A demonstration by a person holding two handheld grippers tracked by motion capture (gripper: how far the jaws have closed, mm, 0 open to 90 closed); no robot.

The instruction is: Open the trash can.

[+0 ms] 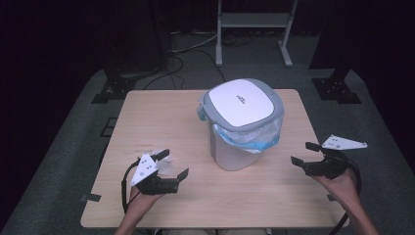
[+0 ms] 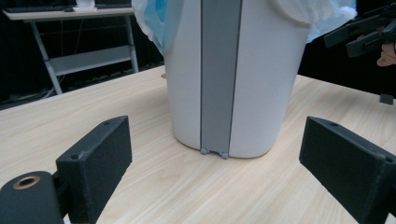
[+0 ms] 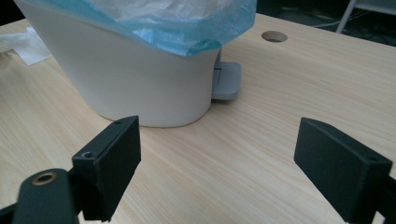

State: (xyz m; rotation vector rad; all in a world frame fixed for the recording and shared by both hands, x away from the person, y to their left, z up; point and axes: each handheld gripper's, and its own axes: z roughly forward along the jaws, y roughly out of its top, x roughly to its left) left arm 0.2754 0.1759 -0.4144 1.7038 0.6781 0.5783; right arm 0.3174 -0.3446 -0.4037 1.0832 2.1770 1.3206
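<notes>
Bin (image 1: 243,125), white with a grey-rimmed lid and a blue liner, stands mid-bench, between the two grippers and clear of both. Left gripper (image 1: 172,166) faces it from near the front edge, jaws wide and empty; right gripper (image 1: 303,152) does likewise beside the right edge. Bare bench (image 1: 161,112) lies open all round.

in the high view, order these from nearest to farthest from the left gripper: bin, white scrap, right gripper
1. white scrap, just beside the left gripper, under its far fingers.
2. bin, mid-table, to its right.
3. right gripper, at the table's right edge.
</notes>
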